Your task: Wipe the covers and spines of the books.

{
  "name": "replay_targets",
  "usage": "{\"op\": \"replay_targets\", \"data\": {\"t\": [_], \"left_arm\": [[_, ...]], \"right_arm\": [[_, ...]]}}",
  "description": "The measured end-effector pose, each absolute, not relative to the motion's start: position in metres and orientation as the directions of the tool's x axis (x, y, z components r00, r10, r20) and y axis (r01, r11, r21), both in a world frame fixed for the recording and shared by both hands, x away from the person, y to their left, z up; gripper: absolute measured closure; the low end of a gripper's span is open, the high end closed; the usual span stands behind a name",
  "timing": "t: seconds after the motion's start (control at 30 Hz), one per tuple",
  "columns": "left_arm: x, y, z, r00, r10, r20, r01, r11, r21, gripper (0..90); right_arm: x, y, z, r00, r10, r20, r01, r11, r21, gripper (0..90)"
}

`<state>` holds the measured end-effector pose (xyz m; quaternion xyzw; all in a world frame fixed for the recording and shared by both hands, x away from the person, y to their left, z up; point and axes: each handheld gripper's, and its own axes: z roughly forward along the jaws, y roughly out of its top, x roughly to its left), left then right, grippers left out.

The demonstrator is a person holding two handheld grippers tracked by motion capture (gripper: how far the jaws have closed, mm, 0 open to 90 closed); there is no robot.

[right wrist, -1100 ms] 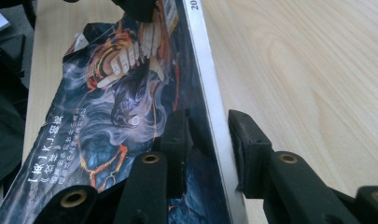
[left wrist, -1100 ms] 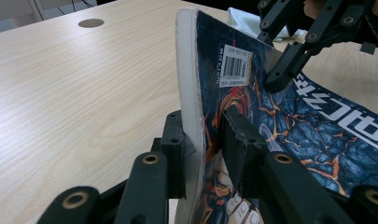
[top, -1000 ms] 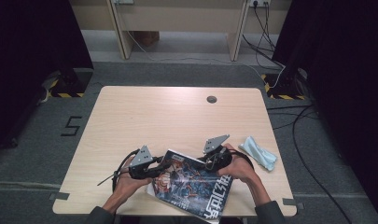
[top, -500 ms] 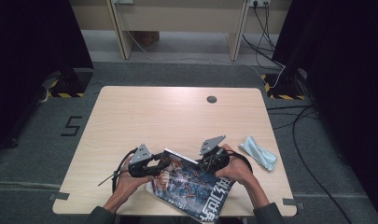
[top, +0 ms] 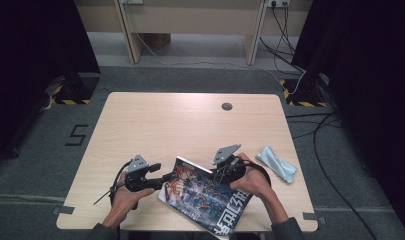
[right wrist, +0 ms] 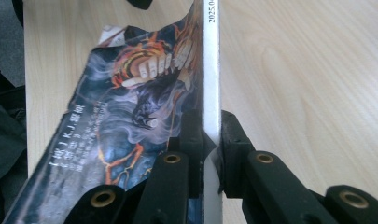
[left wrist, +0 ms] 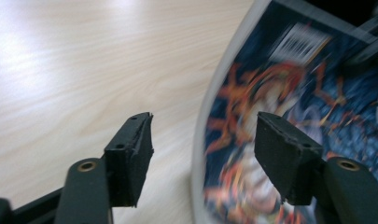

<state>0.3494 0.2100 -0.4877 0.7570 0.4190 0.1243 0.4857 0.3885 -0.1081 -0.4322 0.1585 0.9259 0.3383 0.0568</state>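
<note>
Book: point(top: 206, 200) lies at the near edge of the surface point(top: 190, 130), between both hands.
Right gripper: point(right wrist: 211, 140) fingers clamped on the book's spine.
Left gripper: point(left wrist: 203, 154) fingers just opening, astride the book's edge, not pressing.

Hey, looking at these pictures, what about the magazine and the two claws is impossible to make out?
- Magazine cover text: too small in the high view, motion-blurred in the left gripper view.
- Its near corner: cut off by the bottom edge of the high view.
- Right claw pads: the spine between them hides their faces.
- Left claw: open; whether one pad touches the cover is lost to blur.
</note>
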Motion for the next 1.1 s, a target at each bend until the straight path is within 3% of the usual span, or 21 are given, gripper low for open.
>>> {"op": "replay_targets", "data": {"t": [0.23,0.4,0.6,0.87,1.1], "left_arm": [[0.341,0.222,-0.496,0.587,0.778,-0.225,0.589,-0.22,0.778,28.6],[0.341,0.223,-0.501,0.56,0.809,-0.181,0.631,-0.275,0.726,25.4],[0.342,0.22,-0.506,0.574,0.806,-0.147,0.633,-0.323,0.704,25.0],[0.342,0.213,-0.513,0.596,0.802,-0.032,0.595,-0.415,0.688,23.7],[0.342,0.213,-0.514,0.59,0.807,-0.031,0.594,-0.408,0.693,22.2]], "right_arm": [[0.393,-0.114,-0.414,-0.931,0.362,-0.043,0.248,0.716,0.653,82.9],[0.4,-0.114,-0.391,-0.921,0.377,-0.098,0.233,0.735,0.637,83.0],[0.411,-0.115,-0.363,-0.899,0.391,-0.199,0.209,0.78,0.59,83.0],[0.43,-0.121,-0.346,-0.835,0.454,-0.31,0.251,0.816,0.521,83.0],[0.423,-0.11,-0.349,-0.827,0.453,-0.332,0.251,0.827,0.503,82.9]]}}
